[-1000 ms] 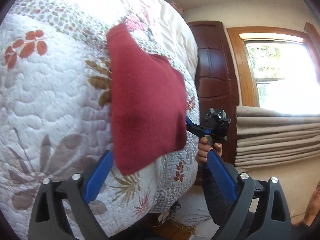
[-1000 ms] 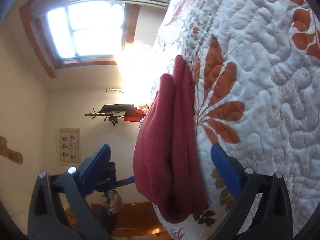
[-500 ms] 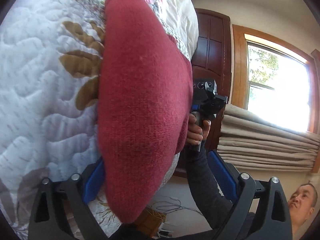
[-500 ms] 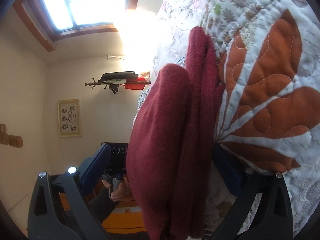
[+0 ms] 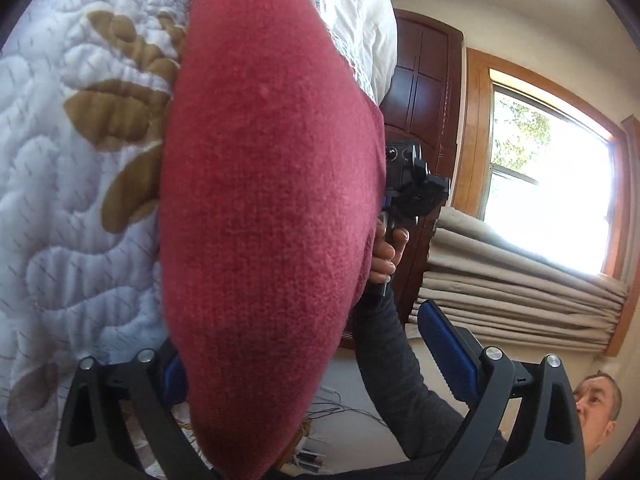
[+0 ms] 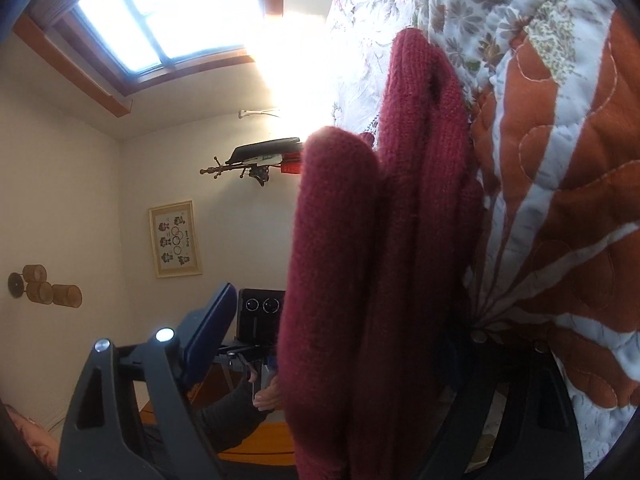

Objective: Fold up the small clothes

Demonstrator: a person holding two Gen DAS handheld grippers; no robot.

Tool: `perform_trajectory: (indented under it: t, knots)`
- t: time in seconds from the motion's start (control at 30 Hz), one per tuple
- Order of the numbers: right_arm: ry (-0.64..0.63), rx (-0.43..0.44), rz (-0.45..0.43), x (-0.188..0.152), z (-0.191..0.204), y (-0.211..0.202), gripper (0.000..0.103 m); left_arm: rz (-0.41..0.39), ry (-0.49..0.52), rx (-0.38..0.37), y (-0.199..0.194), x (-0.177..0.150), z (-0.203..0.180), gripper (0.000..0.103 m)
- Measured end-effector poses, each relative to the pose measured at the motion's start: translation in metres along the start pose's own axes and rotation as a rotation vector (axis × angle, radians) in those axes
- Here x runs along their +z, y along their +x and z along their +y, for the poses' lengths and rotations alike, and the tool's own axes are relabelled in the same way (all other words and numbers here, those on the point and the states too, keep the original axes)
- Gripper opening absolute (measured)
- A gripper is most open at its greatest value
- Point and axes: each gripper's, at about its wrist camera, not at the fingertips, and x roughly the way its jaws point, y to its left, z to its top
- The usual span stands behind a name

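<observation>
my left gripper (image 5: pixel 304 356) and right gripper (image 6: pixel 332 344) both stand spread wide — nothing clamped. the red knit (image 5: pixel 264 208) lies folded on the quilt (image 5: pixel 72 216), its edge between each pair of fingers.

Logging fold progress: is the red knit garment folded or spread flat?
Folded. The red knit garment lies on the quilt doubled over, showing two stacked layers with rounded fold edges in the right wrist view.
</observation>
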Motion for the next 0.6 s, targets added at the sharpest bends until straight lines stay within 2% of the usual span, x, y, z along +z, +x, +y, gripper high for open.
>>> perform_trajectory:
  t: [0.03,0.07,0.1,0.13,0.17,0.2,0.3,0.4,0.6]
  knots:
    - [-0.01,-0.017,-0.004,0.0,0.001,0.002,0.077,-0.008,0.003,0.016,0.001,-0.001,-0.002,0.097]
    - [-0.008,-0.039,-0.008,-0.001,0.0,0.002,0.061,-0.018,0.0,0.016,0.001,-0.002,-0.002,0.096]
    - [0.008,-0.049,-0.017,-0.001,-0.003,0.001,0.046,-0.026,-0.007,0.015,0.0,-0.003,-0.002,0.09]
    - [0.018,-0.045,-0.029,-0.003,-0.005,-0.001,0.044,-0.027,-0.018,0.021,-0.001,-0.005,-0.001,0.082]
    - [0.01,-0.057,-0.041,-0.004,-0.003,-0.003,0.041,-0.031,-0.029,0.025,-0.003,-0.006,0.002,0.062]
    - [0.003,-0.068,-0.05,-0.006,0.001,-0.004,0.039,-0.03,-0.037,0.037,-0.005,-0.007,0.005,0.047]
    - [-0.024,-0.114,-0.062,-0.011,0.013,0.0,0.036,-0.039,-0.021,0.057,-0.009,-0.011,0.006,0.037]
    - [-0.032,-0.151,-0.088,-0.016,0.028,0.002,0.034,-0.043,0.016,0.058,-0.015,-0.016,-0.003,0.032]
    - [-0.097,-0.189,-0.115,-0.03,0.084,0.017,0.033,-0.056,0.092,0.046,-0.043,-0.028,-0.034,0.029]
